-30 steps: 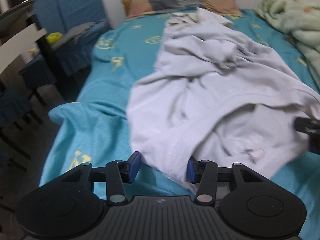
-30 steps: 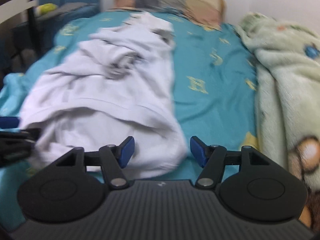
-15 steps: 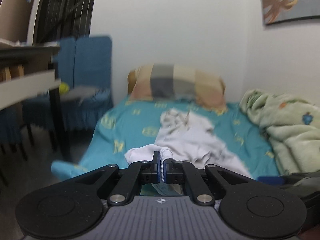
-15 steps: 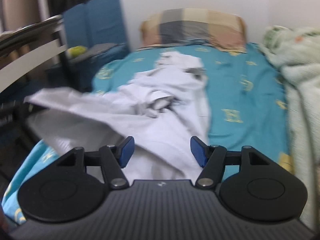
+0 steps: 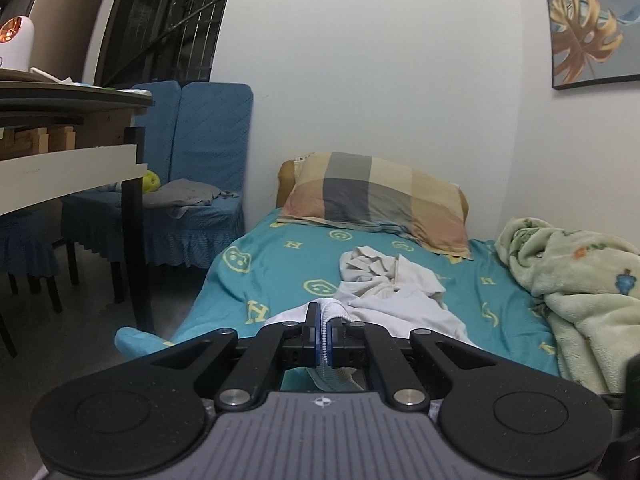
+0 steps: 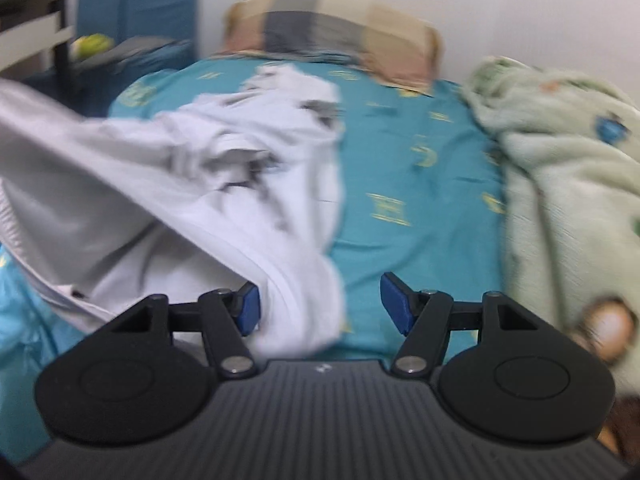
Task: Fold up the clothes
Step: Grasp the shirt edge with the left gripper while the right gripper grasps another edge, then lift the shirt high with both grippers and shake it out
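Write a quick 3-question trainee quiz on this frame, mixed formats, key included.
1. True or false: the left gripper is shut on the white garment.
2. The right gripper is: A) open B) shut on cloth C) out of view.
3. Fill in: the green blanket lies on the bed's ___ side as seen from the right wrist.

Key: 1 true; 2 A; 3 right.

A bed with a teal sheet (image 5: 280, 264) stands against a white wall (image 5: 380, 80). A checked pillow (image 5: 376, 204) lies at its head, a green blanket (image 5: 580, 280) along one side. Blue covered chairs (image 5: 208, 148) and a table (image 5: 72, 152) stand beside the bed. A leaf picture (image 5: 588, 36) hangs on the wall.
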Action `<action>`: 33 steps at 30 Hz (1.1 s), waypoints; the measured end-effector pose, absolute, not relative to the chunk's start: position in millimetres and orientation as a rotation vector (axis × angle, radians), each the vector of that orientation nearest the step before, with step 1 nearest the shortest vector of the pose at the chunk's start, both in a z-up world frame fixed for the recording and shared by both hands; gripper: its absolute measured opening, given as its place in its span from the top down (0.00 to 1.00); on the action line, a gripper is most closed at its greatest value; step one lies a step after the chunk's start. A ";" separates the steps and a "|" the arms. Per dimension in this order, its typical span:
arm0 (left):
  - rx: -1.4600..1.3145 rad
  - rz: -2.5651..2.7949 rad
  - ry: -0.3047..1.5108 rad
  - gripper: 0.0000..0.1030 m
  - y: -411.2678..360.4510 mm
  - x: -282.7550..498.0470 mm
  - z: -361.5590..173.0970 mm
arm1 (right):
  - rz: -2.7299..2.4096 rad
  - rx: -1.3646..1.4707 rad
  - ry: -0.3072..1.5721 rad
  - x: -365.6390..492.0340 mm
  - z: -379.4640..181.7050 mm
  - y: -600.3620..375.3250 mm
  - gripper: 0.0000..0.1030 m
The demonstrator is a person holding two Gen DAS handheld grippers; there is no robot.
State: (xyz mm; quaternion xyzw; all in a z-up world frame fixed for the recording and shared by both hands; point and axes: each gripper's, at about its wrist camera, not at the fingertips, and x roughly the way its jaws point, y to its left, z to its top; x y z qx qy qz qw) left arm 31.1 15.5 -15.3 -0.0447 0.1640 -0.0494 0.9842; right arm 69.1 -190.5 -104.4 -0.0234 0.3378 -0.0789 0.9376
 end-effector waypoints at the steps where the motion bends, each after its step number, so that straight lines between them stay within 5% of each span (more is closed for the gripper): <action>1: -0.081 -0.095 0.331 0.97 15.1 31.6 -16.1 | -0.178 -0.025 0.688 64.8 -102.4 -195.7 0.38; 4: -0.052 -0.089 0.364 0.97 12.9 35.8 -21.7 | -0.198 0.015 0.680 58.8 -101.3 -203.8 0.54; 6: -0.026 -0.083 0.399 0.97 9.5 39.4 -26.4 | -0.193 0.016 0.657 58.4 -99.1 -202.1 0.88; 14: -0.069 -0.077 0.311 0.98 20.2 17.6 -1.3 | -0.145 0.006 0.407 38.9 -32.6 -191.4 0.92; 33: -0.216 -0.131 -0.370 0.98 46.5 -187.1 320.5 | -0.049 -0.018 -0.276 -162.8 298.7 -197.2 0.92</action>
